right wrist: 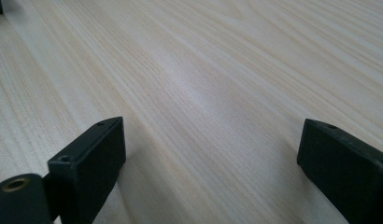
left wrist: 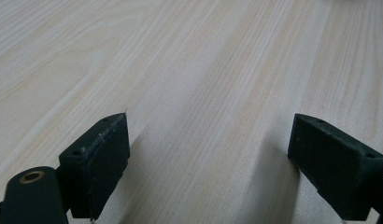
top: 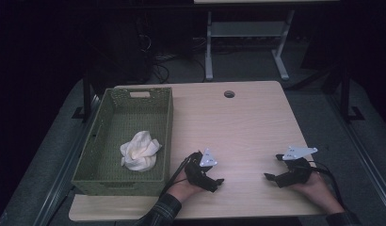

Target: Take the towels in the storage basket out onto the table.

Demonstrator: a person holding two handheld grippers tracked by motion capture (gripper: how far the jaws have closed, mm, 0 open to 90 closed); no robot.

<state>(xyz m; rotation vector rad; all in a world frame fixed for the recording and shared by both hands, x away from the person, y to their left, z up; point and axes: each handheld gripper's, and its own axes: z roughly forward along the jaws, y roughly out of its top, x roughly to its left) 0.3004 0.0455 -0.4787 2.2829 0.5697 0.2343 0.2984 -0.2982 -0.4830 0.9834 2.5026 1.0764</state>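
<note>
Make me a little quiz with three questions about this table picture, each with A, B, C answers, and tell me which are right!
1. Where is the white cloth?
A. inside the green basket
B. on the bare table
C. between the jaws of a gripper

2. How many grippers does the person hold?
A. one
B. two
C. three

3. How do the left gripper's jaws stand?
A. shut tight
B. clamped on the cloth
C. open, with nothing between them

Answers:
1. A, it lies crumpled on the basket's floor.
2. B, the left gripper and the right gripper, one per hand.
3. C, only bare wood shows between them.
</note>
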